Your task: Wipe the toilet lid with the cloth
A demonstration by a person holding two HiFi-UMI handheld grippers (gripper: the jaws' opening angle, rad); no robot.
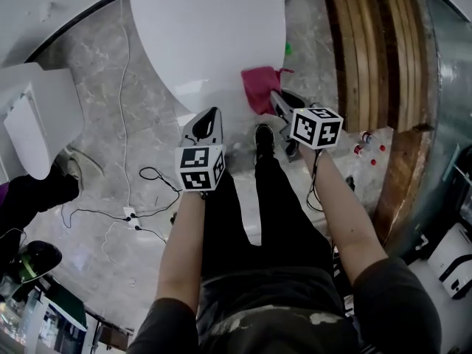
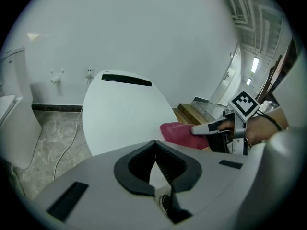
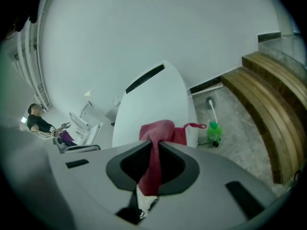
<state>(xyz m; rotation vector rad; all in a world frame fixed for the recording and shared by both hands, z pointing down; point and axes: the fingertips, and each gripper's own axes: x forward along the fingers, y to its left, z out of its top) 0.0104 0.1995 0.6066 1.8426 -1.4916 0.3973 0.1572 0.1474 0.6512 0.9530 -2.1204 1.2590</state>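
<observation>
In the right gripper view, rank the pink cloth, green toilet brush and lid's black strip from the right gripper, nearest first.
1. Pink cloth: clamped in the right gripper.
2. Green toilet brush: floor, at right.
3. Black strip: far end of the toilet lid.

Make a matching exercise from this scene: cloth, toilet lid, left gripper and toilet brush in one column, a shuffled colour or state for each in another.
1 cloth
2 toilet lid
3 left gripper
4 toilet brush

a white, closed
b green base, on the floor
c shut, empty
d pink, pinched in the right gripper

Pairs: 1-d, 2-a, 3-c, 4-b
</observation>
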